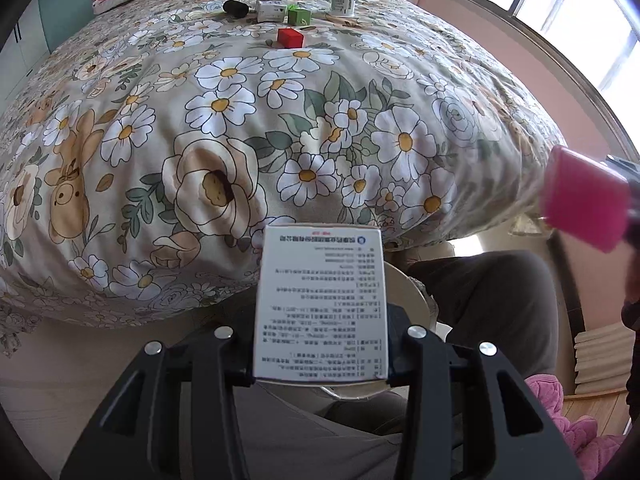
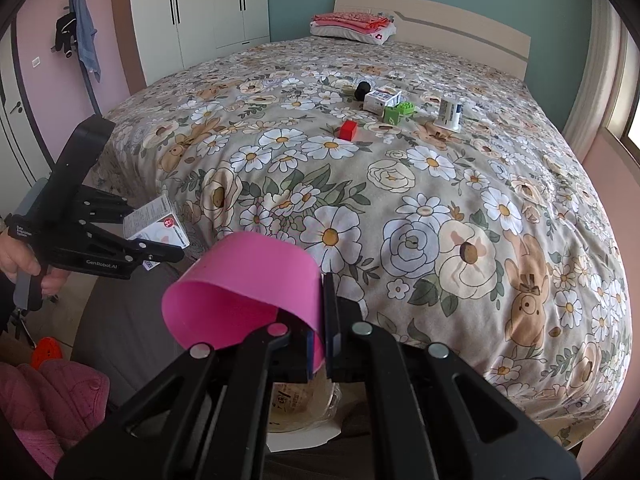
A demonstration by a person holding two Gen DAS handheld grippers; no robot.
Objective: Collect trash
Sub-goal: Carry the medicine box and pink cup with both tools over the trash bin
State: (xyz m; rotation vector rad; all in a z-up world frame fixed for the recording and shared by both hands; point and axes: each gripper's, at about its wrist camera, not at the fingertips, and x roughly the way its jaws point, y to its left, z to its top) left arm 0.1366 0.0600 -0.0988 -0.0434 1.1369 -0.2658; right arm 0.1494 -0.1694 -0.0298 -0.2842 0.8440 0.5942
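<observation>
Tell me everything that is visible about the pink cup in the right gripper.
The pink cup is a smooth, plain, opaque cup that looks like plastic, with no handle or print visible. It is tipped over, its open mouth toward the lower left and the camera, so the inside shows empty. The right gripper is shut on its wall at the rim, one finger inside and one outside. It hangs in the air off the foot of the flowered bed, touching nothing else.
</observation>
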